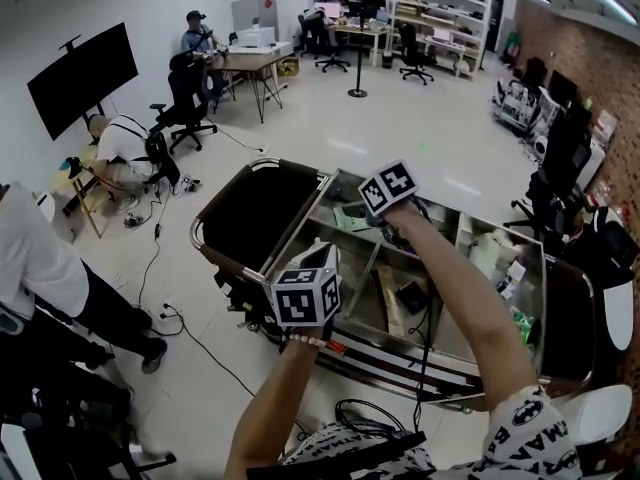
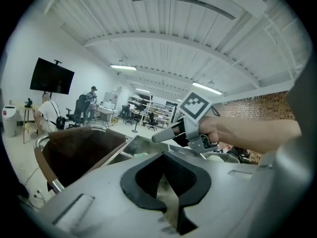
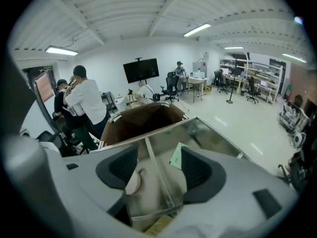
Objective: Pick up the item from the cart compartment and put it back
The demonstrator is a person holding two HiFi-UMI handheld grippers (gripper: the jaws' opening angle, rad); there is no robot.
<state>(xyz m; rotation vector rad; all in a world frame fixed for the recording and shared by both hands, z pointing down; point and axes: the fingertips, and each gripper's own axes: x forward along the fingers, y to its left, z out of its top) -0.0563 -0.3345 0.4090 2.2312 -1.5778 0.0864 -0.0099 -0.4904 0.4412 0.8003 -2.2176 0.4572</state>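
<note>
A pale green card (image 3: 178,155) lies flat in one compartment (image 3: 210,138) of the metal cart (image 1: 455,376). A whitish round piece (image 3: 133,182) sits across the divider (image 3: 157,175), low against one pad; I cannot tell whether they touch. Which of the two is the item is unclear. The right gripper (image 3: 158,168) hangs above both with its fingers wide and nothing pressed between them, and the divider runs through the gap. The left gripper (image 2: 165,157) is beside it, fingertips together and empty. In the left gripper view the other gripper and a forearm (image 2: 257,133) block the far end of the cart. Only the right gripper view shows the round piece. Only the head view shows further compartments with boxes (image 1: 498,256), three people, a black screen (image 1: 80,86) and a floor post (image 1: 357,63).
</note>
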